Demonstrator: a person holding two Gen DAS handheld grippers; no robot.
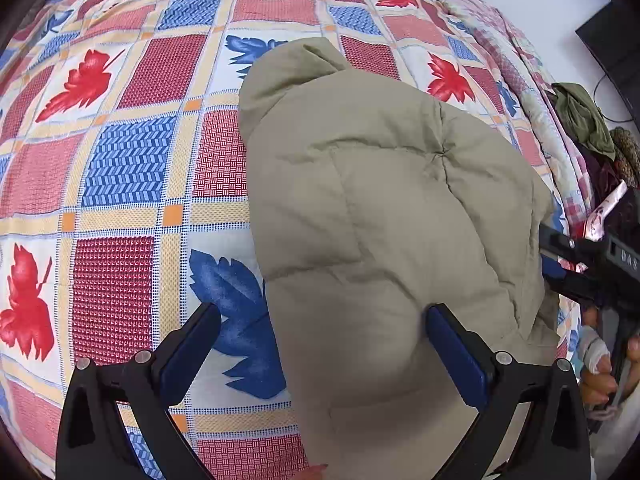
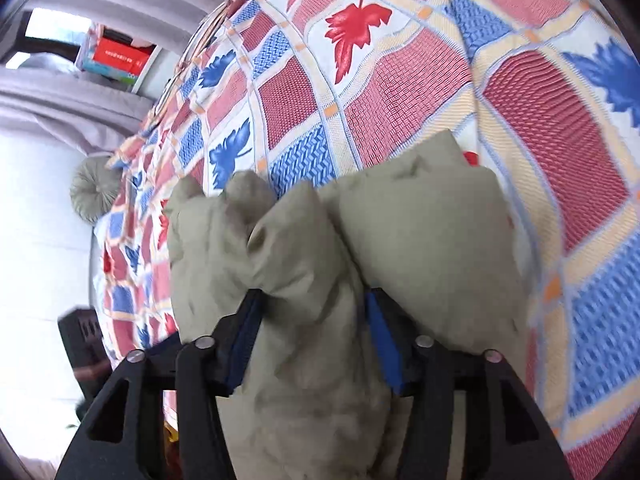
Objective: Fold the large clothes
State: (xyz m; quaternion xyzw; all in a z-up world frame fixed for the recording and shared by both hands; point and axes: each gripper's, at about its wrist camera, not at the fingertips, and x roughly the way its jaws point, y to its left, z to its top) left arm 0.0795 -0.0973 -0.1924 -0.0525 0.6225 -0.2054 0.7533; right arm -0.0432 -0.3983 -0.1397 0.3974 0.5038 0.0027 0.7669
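Note:
A puffy khaki jacket [image 1: 384, 216] lies folded on the bed, its hood end pointing away from me. My left gripper [image 1: 324, 308] hangs over its near left edge with the jaws spread wide. One finger [image 1: 196, 344] is over the bedspread, the other [image 1: 456, 352] over the jacket, and neither pad presses on anything. In the right wrist view a thick bunch of the jacket [image 2: 420, 232] fills the gap of my right gripper [image 2: 314, 296]. Both blue pads [image 2: 248, 332] squeeze it, and the padding bulges out above them.
A checked bedspread [image 1: 120, 168] with red and blue leaves covers the bed. Other clothes [image 1: 580, 120] are piled at its right edge, where a hand [image 1: 600, 380] holds the other black gripper. A round cushion [image 2: 90, 190], a shelf with boxes [image 2: 116, 56] and pale floor lie beyond the bed.

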